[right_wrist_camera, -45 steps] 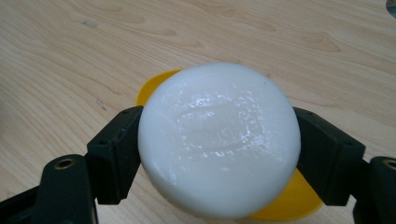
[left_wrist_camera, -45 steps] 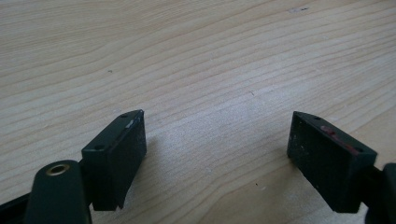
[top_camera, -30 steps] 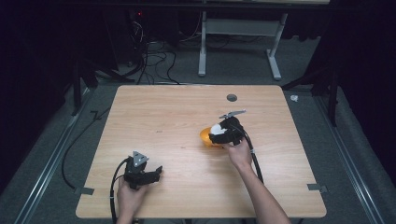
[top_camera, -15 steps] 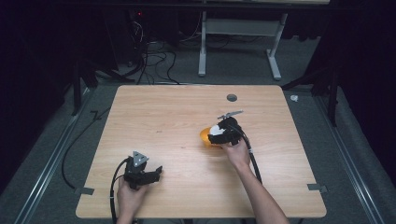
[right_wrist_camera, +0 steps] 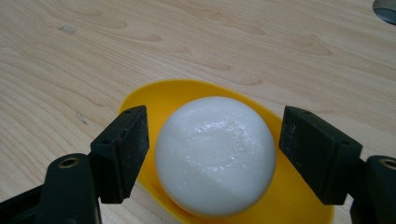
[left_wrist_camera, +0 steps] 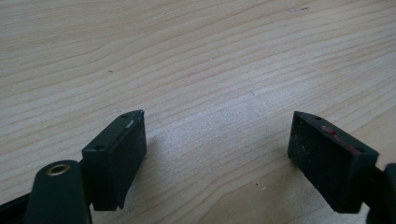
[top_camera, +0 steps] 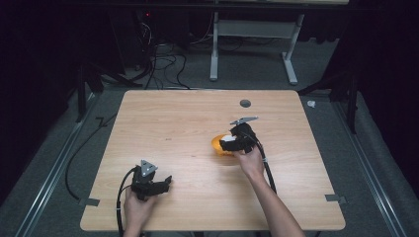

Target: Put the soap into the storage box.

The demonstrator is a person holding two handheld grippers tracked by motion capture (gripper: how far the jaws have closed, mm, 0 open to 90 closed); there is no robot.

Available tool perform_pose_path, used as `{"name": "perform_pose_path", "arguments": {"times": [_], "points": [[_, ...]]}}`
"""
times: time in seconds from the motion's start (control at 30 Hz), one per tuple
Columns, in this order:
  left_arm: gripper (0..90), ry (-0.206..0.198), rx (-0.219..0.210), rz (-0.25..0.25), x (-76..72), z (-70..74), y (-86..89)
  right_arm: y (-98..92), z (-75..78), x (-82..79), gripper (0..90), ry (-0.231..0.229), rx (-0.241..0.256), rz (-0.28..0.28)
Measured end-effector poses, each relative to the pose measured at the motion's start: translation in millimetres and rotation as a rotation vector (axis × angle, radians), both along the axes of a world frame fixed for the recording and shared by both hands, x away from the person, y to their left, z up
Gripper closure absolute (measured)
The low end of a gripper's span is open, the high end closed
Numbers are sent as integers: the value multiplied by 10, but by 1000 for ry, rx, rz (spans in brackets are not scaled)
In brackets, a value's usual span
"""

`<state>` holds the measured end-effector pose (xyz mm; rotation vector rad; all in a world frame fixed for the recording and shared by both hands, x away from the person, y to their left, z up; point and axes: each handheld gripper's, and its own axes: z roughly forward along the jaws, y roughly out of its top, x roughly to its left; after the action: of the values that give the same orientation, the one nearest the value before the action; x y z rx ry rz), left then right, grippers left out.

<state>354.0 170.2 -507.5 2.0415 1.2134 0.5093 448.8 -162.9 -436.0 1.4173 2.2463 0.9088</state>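
Right gripper (right_wrist_camera: 212,140) is standing with its jaws spread wide, one on each side of a white ball (right_wrist_camera: 215,154), and neither jaw is touching it; a narrow gap is showing at the left jaw and a slightly wider one at the right. That ball is sitting in a shallow yellow dish (right_wrist_camera: 154,100), directly ahead of and between the jaws, with the dish rim extending beyond the ball on the far side and passing under both jaws. From the high view, the right gripper (top_camera: 232,143) is lying over the near-right part of the yellow dish (top_camera: 216,144), the person's right hand (top_camera: 250,163) is gripping it from behind, and its cable is running back along the forearm. A round grey grommet (top_camera: 245,103) is sitting in the wooden table (top_camera: 173,118) beyond this gripper, well apart from it, and its edge is also appearing at the top right corner of the right gripper view.

Left gripper (left_wrist_camera: 217,144) is likewise standing with its jaws wide apart, and bare wood grain of the table (left_wrist_camera: 201,60) is lying between and ahead of them. Its jaws are hovering close to the surface or resting on it; which one cannot be told. In the high view the left gripper (top_camera: 160,185) is positioned well apart from the dish, toward the near-left part of the table, with its grey three-cornered plate facing up and the left hand (top_camera: 137,206) holding it from behind.
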Motion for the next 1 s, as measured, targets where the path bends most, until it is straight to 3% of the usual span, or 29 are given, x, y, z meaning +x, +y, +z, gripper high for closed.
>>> {"name": "perform_pose_path", "arguments": {"times": [0.3, 0.57, 1.0], "points": [[199, -1, -2, 1, 0, -1, 0, -62, 53, -34, 260, -13, 28, 0], [199, -1, -2, 1, 0, -1, 0, -224, 161, -95, 284, -59, 71, -18], [199, -1, -2, 1, 0, -1, 1, -423, 232, -145, 293, -78, 100, -49]]}}
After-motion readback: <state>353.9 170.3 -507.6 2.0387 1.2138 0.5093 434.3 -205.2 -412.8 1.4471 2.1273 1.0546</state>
